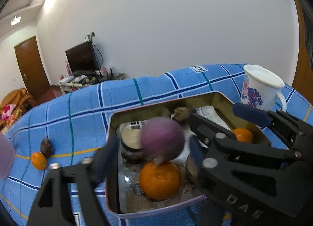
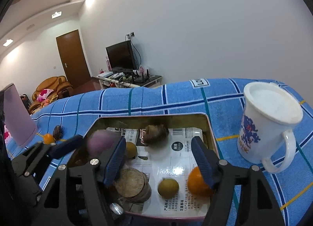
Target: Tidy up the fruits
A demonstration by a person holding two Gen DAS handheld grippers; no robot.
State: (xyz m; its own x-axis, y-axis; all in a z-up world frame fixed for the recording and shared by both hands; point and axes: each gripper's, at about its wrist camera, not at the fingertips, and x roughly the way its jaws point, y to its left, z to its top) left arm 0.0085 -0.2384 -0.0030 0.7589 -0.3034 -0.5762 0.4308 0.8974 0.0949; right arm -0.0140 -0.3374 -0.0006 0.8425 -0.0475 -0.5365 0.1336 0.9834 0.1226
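Observation:
A metal tin (image 1: 115, 120) (image 2: 210, 128) sits on a blue checked cloth. In the left wrist view a blurred purple fruit (image 1: 162, 138) is in the air between my left gripper's (image 1: 150, 147) open fingers, above an orange (image 1: 159, 179) in the tin. It touches neither finger. The right gripper (image 2: 158, 159) is open and empty over the tin, above an orange (image 2: 197, 184), a small yellow-green fruit (image 2: 168, 187) and round brown slices (image 2: 132, 183). The purple fruit (image 2: 99, 144) shows at left there. A brown shell-like item (image 2: 156, 134) lies at the tin's back.
A white mug (image 2: 268, 126) (image 1: 260, 89) stands right of the tin. A small orange (image 1: 38, 160) (image 2: 48, 138) and a dark brown fruit (image 1: 46, 147) (image 2: 58, 132) lie on the cloth to the left. A pink panel (image 2: 17, 116) stands at far left.

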